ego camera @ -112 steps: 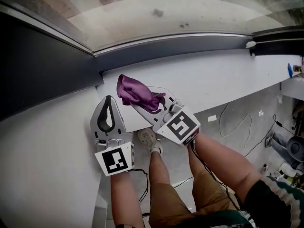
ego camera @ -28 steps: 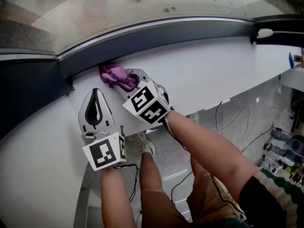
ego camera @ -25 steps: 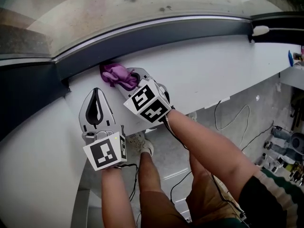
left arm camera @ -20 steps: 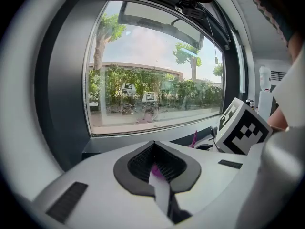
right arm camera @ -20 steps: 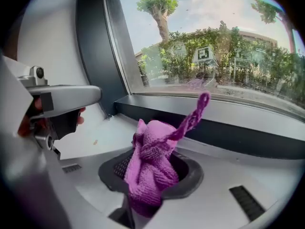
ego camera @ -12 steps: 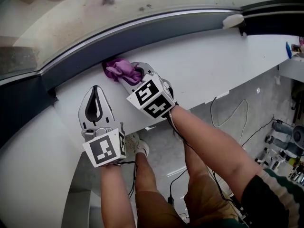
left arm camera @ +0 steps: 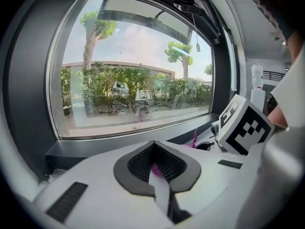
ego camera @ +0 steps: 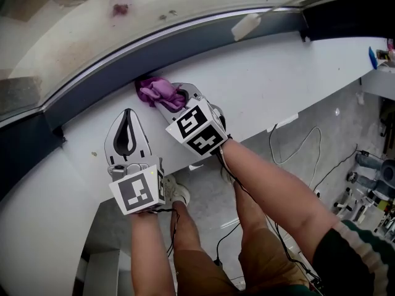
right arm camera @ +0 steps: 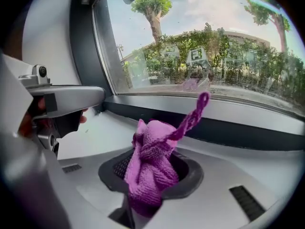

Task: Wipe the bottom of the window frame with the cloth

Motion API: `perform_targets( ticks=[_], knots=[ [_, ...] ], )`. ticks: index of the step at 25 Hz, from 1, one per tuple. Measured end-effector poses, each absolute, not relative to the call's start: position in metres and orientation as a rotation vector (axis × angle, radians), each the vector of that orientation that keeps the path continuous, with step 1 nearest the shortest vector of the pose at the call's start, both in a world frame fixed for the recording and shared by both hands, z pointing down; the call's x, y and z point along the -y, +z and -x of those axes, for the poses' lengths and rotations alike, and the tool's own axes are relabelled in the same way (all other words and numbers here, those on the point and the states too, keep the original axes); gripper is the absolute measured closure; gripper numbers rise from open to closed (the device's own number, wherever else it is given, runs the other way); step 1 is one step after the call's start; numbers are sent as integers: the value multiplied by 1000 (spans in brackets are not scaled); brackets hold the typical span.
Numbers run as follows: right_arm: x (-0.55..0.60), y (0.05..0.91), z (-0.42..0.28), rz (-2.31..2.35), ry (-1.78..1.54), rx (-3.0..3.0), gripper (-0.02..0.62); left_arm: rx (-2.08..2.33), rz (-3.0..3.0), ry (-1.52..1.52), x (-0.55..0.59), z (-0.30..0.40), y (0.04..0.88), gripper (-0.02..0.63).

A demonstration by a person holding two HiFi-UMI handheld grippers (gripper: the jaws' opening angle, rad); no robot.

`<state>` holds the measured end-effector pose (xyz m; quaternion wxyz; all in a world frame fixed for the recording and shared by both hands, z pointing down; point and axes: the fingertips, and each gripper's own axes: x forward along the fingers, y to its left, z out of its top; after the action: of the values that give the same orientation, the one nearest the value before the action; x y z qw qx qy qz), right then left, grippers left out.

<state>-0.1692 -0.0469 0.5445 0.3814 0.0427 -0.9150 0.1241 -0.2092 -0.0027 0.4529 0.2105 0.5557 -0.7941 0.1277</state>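
A crumpled purple cloth [ego camera: 157, 91] [right arm camera: 151, 166] presses against the dark bottom rail of the window frame [ego camera: 203, 39] [right arm camera: 228, 128] where it meets the white sill [ego camera: 278, 73]. My right gripper [ego camera: 163, 98] [right arm camera: 152, 156] is shut on the cloth, and a twisted end of it sticks up toward the glass. My left gripper [ego camera: 128, 121] [left arm camera: 153, 149] lies on the sill just to the left, a little back from the rail. It is shut with nothing in it. The rail [left arm camera: 95, 147] also runs along under the glass in the left gripper view.
A white latch-like piece [ego camera: 245, 26] sits on the rail further right. The sill's front edge drops to a grey floor with cables [ego camera: 296, 147], a shoe [ego camera: 176, 190] and gear [ego camera: 370, 184] at the far right. A blue item [ego camera: 372, 57] lies at the sill's right end.
Both grippers have slid a little to the right along the sill, with the cloth kept against the rail. Earlier still, the cloth was held over the sill, away from the rail.
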Motion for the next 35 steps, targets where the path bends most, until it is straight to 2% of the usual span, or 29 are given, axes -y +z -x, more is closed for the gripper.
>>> perform_targets(
  ticks=[20,35],
  knots=[
    [107,544,113,-201,359,2339,469,2147,-1633,410,63,154,450,597],
    [185,547,33,-308,394,2325,469,2062,-1728,410,150,74,457,597]
  ],
)
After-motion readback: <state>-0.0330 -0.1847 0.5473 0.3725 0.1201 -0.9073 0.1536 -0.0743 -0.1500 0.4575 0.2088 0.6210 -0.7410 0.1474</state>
